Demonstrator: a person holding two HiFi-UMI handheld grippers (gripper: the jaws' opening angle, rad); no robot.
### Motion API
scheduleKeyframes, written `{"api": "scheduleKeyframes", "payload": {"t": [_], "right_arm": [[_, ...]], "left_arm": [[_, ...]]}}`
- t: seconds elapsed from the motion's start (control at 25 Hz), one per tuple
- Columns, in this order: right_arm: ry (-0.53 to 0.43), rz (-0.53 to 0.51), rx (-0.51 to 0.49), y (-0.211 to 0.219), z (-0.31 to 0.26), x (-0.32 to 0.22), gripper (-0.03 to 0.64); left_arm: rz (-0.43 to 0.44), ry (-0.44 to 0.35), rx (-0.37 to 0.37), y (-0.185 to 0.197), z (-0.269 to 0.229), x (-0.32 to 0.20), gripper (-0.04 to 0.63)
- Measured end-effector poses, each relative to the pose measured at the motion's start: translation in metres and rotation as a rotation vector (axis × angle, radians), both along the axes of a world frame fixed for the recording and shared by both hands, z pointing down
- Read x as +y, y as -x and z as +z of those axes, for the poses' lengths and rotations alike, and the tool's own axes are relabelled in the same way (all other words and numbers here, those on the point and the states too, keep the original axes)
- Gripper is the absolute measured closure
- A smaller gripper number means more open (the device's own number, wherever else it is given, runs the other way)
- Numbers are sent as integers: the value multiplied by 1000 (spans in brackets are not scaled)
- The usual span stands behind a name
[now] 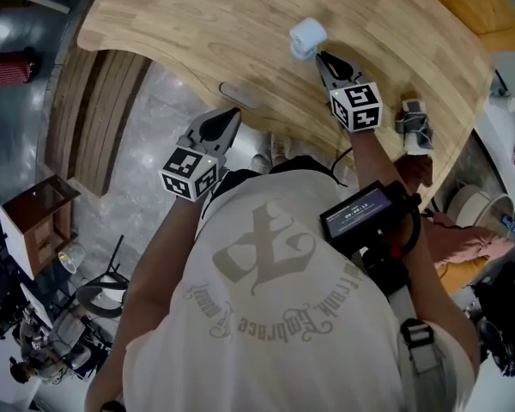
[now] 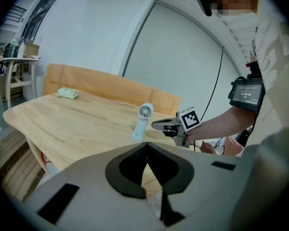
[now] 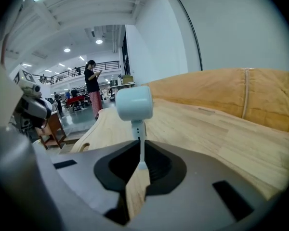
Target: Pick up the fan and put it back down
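Upper centre of the head view, the fan [image 1: 307, 37] stood upright over the surface [image 1: 197, 24], stem clamped by the right gripper [image 1: 319, 57], jaws closed on it, evidently for lifting; the left gripper [image 1: 232, 112] hung clear, jaws closed, empty.

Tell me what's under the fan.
Table wood shows under the fan, whose stem the right gripper holds. The jaws cover the wood round its foot, so contact cannot be told.
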State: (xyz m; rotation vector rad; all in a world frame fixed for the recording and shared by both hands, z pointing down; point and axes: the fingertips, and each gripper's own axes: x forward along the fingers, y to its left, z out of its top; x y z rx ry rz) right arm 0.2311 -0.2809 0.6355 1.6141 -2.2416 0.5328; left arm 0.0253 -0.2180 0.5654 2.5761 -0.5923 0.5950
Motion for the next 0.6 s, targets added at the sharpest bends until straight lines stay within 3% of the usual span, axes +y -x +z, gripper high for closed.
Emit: {"api": "scheduleKeyframes", "payload": {"t": [0.24,0.6], "right_arm": [[-15,6,-9,12,-26,24,601],[-77,67,-119,36,-78,69,603]], "left_arm": [[41,-27,27,-3,-9,7,584],[84,-68,46,19,-22,29,584]]}}
